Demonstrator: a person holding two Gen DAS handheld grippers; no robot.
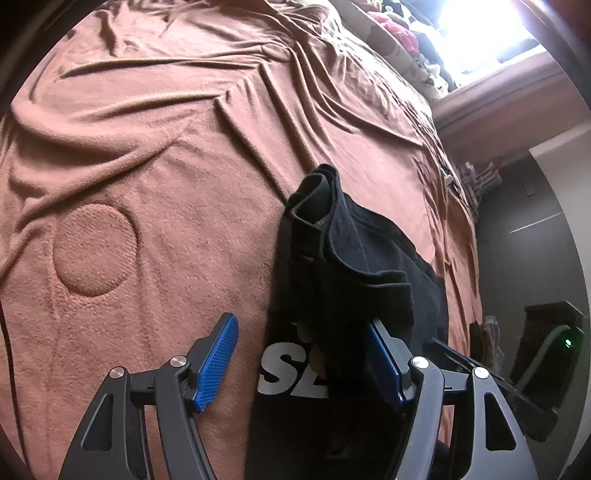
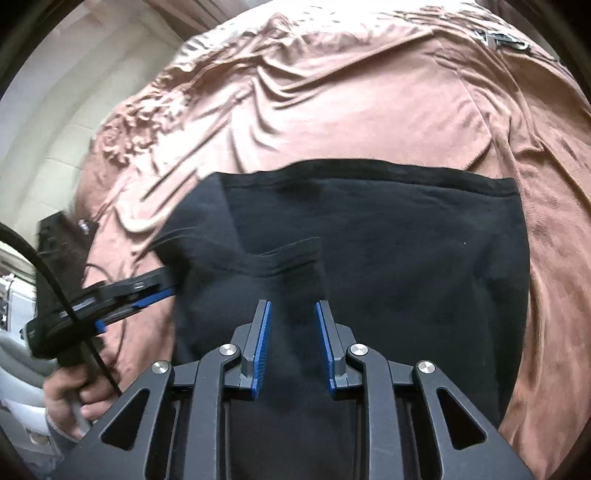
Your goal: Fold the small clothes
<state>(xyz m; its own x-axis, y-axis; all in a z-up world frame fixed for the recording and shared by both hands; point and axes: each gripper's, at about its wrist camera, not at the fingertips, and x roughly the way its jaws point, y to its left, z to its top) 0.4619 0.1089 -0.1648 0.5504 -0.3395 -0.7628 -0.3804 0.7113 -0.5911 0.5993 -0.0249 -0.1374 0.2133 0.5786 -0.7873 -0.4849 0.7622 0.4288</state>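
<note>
A black garment point(image 1: 351, 258) with white printed letters point(image 1: 291, 373) lies partly folded on the brown-pink blanket point(image 1: 166, 166). Its upper layers are bunched in loose folds. My left gripper point(image 1: 301, 321) stands open at the garment's left edge. One blue pad point(image 1: 218, 365) is over bare blanket, and a fold drapes over the other. In the right wrist view the garment point(image 2: 388, 258) spreads flat with a sleeve hem folded across it. My right gripper point(image 2: 293, 303) hovers over it, jaws a little apart, with nothing pinched between them. The left gripper point(image 2: 162, 293) shows at the cloth's left edge, held by a hand point(image 2: 74, 398).
The wrinkled blanket point(image 2: 332, 92) covers the whole bed. A pile of colourful clothes point(image 1: 399, 33) sits at the bed's far end under a bright window. Dark floor point(image 1: 524, 258) and a device with a green light point(image 1: 569, 343) lie past the bed's right edge. A small dark object point(image 2: 502, 38) rests on the blanket.
</note>
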